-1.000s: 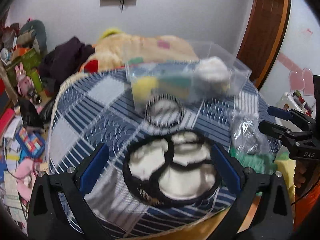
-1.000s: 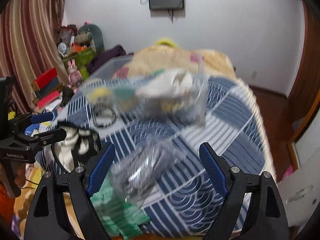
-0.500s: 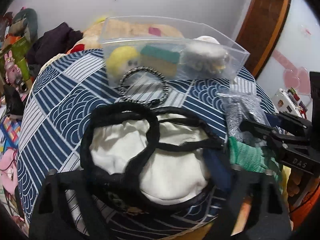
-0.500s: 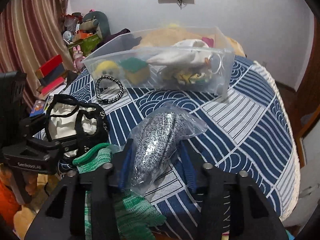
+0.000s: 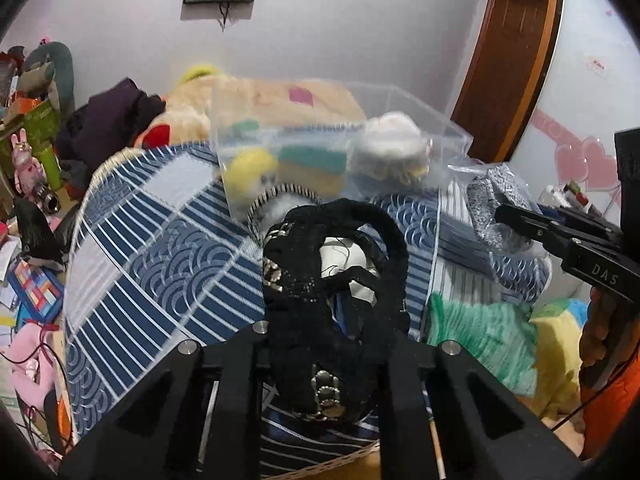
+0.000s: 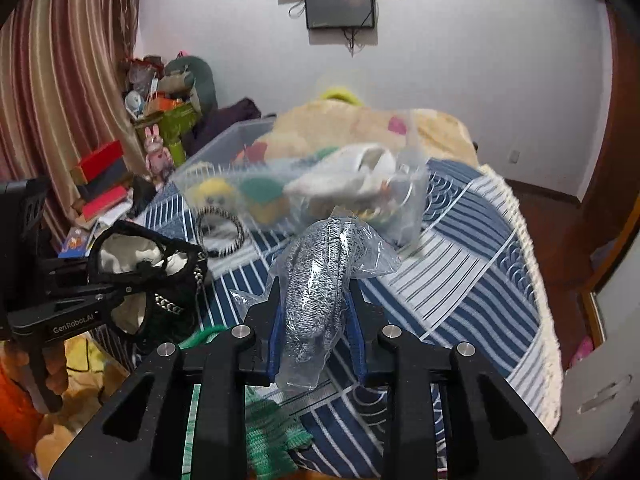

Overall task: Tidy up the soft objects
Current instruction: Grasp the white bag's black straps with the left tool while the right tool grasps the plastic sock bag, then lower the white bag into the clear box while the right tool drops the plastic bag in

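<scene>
Right wrist view: your right hand-held gripper (image 6: 316,320) is clamped on the bagged grey knit (image 6: 320,280), its long axis pointing straight at the clear bin (image 6: 412,188) mid-bed. Left hand-held gripper (image 5: 332,316) grips the black bag (image 5: 320,280), about equally near.

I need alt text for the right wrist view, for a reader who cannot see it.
The right hand-held gripper is shut on a grey knitted item in a clear plastic bag, lifted above a blue patterned bedspread. At left, the left hand-held gripper holds a black and white pouch; a clear storage box stands behind.
</scene>
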Demonstrator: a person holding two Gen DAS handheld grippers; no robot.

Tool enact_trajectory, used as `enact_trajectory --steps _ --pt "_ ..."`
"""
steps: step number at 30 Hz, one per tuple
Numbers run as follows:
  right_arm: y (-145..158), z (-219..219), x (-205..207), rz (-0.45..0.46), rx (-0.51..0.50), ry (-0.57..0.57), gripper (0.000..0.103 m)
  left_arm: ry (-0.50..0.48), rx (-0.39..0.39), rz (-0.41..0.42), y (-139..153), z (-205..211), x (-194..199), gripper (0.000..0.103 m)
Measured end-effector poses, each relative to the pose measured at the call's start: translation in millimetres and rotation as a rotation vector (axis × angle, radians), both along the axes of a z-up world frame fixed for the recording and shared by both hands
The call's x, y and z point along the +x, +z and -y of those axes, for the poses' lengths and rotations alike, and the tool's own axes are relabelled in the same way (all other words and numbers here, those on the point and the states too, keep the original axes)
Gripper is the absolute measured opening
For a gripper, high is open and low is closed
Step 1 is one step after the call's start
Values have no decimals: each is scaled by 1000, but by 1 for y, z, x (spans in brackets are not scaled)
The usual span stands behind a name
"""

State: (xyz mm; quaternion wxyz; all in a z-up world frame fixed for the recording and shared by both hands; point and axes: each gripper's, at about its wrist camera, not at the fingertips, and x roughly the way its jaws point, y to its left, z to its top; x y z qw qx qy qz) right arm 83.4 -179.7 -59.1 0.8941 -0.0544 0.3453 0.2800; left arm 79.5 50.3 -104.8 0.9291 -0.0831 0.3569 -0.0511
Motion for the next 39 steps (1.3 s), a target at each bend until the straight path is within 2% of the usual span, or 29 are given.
enact_trajectory --steps 9,19,22,29,39 --pt "36 -2 10 77 75 -8 25 38 -8 155 60 -13 6 13" --pt "58 -23 46 123 100 -3 25 62 4 223 92 -18 51 13" --pt "58 -33 56 122 98 4 25 77 13 220 92 -21 68 14" --pt "51 -55 78 90 73 20 25 78 -1 153 75 -23 112 14" --pt "16 -85 109 -2 -44 47 25 57 25 35 38 -21 165 14"
